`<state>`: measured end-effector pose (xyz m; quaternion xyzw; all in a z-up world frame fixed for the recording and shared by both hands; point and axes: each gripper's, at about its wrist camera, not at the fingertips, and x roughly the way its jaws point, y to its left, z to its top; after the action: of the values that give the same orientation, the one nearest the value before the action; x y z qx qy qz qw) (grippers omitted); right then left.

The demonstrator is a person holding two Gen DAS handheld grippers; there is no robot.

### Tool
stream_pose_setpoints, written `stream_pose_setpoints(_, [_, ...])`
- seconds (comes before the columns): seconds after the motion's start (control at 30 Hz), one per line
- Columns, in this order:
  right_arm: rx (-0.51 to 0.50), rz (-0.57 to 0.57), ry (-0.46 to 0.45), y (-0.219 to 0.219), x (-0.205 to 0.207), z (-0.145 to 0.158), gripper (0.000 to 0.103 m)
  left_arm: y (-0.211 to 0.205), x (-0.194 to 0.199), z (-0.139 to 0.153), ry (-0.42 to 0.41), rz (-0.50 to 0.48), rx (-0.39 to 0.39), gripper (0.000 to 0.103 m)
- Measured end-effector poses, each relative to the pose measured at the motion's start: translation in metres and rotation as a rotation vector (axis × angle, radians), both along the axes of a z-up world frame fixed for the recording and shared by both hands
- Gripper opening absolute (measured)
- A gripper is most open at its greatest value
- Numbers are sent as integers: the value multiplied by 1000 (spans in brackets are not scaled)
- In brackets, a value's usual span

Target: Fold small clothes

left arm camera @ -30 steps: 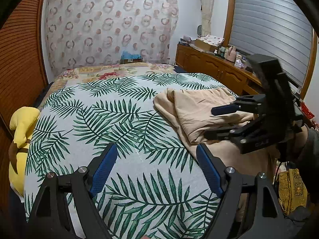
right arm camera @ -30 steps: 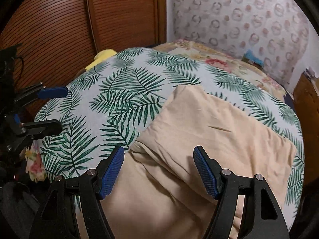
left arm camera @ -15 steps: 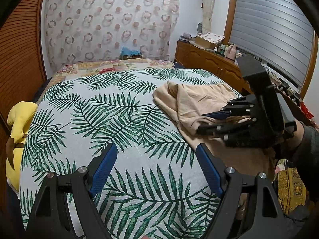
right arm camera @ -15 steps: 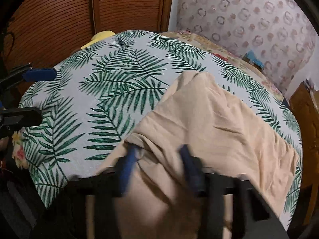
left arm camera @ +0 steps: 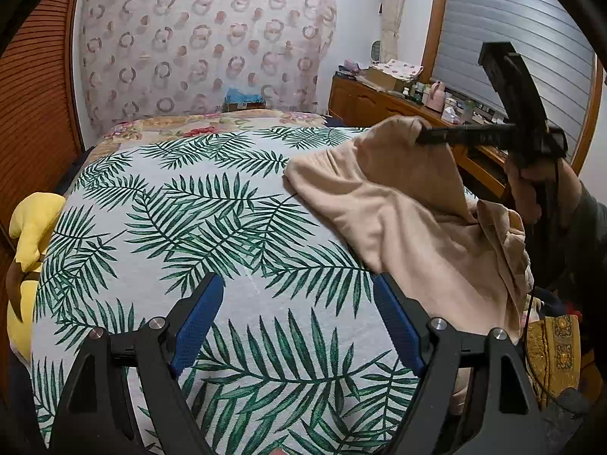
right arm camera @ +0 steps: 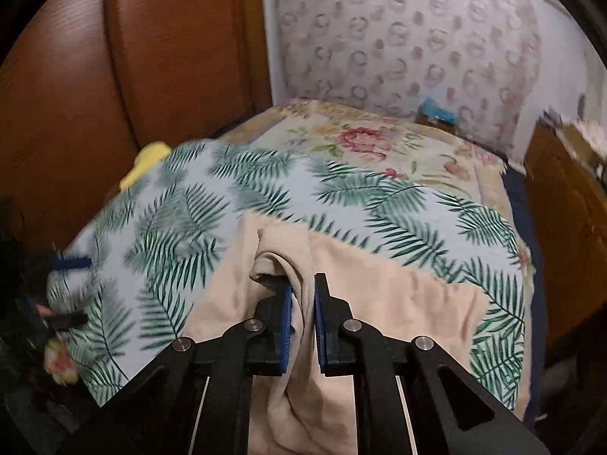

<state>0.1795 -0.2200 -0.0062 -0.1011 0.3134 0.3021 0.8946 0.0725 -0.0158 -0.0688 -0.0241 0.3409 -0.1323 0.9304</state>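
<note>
A beige garment (left arm camera: 398, 212) lies on the right side of the palm-leaf bedspread (left arm camera: 212, 220). My right gripper (right arm camera: 302, 295) is closing its jaws on a bunched fold of the beige garment (right arm camera: 379, 303), and the blue pads press the cloth between them. In the left wrist view the right gripper (left arm camera: 421, 137) holds that fold lifted above the bed, so the cloth hangs like a tent. My left gripper (left arm camera: 296, 303) stands open low over the bedspread, left of the garment, with nothing between its fingers.
A yellow plush toy (left arm camera: 30, 235) lies at the bed's left edge by the wooden sliding doors (left arm camera: 34, 87). A floral pillow (left arm camera: 212, 121) is at the head. A cluttered wooden dresser (left arm camera: 383, 98) stands right of the bed. A person's hand (left arm camera: 531, 185) grips the right tool.
My right gripper went from open over the garment to closed on a fold, then rose, lifting the cloth off the bed. The left gripper stayed put and open.
</note>
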Motion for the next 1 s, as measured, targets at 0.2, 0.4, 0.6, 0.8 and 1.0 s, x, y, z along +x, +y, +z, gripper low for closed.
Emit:
stream_pose_setpoints(0.2, [-78, -143, -77, -19, 24, 10, 11, -6, 0, -1, 6, -15, 8, 82])
stream_pose_setpoints(0.4, [-228, -359, -32, -41, 69, -10, 23, -10, 1, -3, 14, -29, -1, 82])
stream_pose_setpoints(0.6, [-158, -349, -39, -58, 24, -8, 36, -25, 1, -8, 27, -72, -3, 82])
stream_pose_setpoints(0.8, [-86, -162, 7, -52, -65, -24, 41, -42, -5, -11, 36, -114, -4, 82])
stream_pose_setpoints(1.0, [-112, -114, 32, -46, -104, -51, 51, -54, -10, -14, 50, -138, -8, 82])
